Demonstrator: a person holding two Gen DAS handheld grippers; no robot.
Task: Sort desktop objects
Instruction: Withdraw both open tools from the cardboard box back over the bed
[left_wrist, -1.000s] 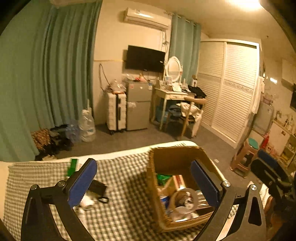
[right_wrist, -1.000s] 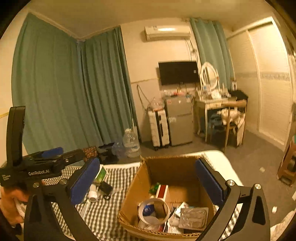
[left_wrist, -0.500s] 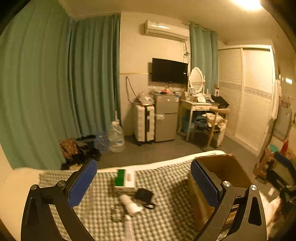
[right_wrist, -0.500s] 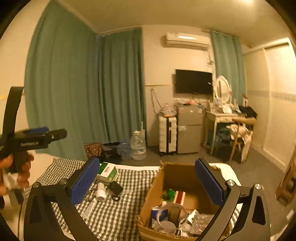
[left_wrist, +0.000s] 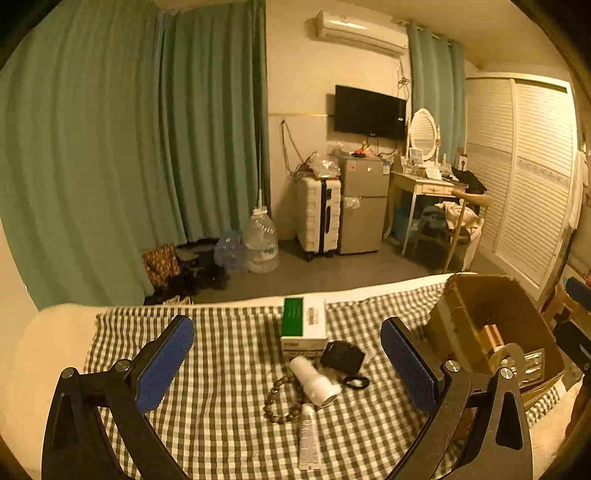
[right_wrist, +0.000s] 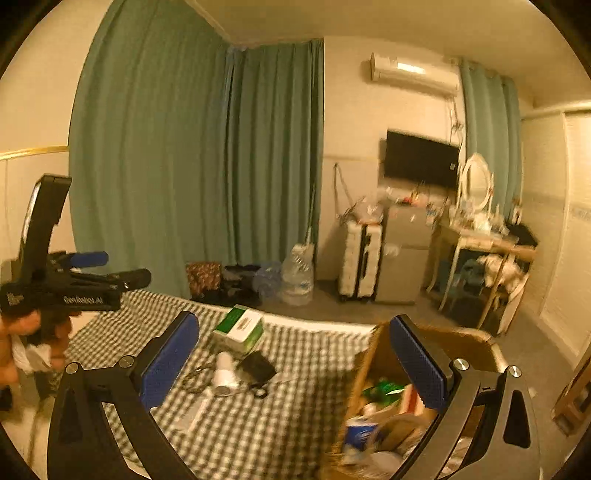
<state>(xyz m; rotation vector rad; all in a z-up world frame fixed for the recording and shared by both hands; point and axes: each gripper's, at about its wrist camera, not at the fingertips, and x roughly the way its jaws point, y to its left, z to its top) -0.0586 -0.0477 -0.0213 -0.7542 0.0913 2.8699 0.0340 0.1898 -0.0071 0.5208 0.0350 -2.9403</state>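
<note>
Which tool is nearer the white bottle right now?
Left. The left tool frames the white bottle between its open fingers; the right tool sits farther right, over the cardboard box edge.

Each gripper is a black frame with two wide arms, round silver screws and flat blue bumpy pads (left_wrist: 167, 362). At the left edge of the right wrist view, a bare hand (right_wrist: 26, 343) shows by a black handle with white letters and a blue piece on top.

"GenRobot.AI" stands on the left claw (right_wrist: 142, 275).
</note>
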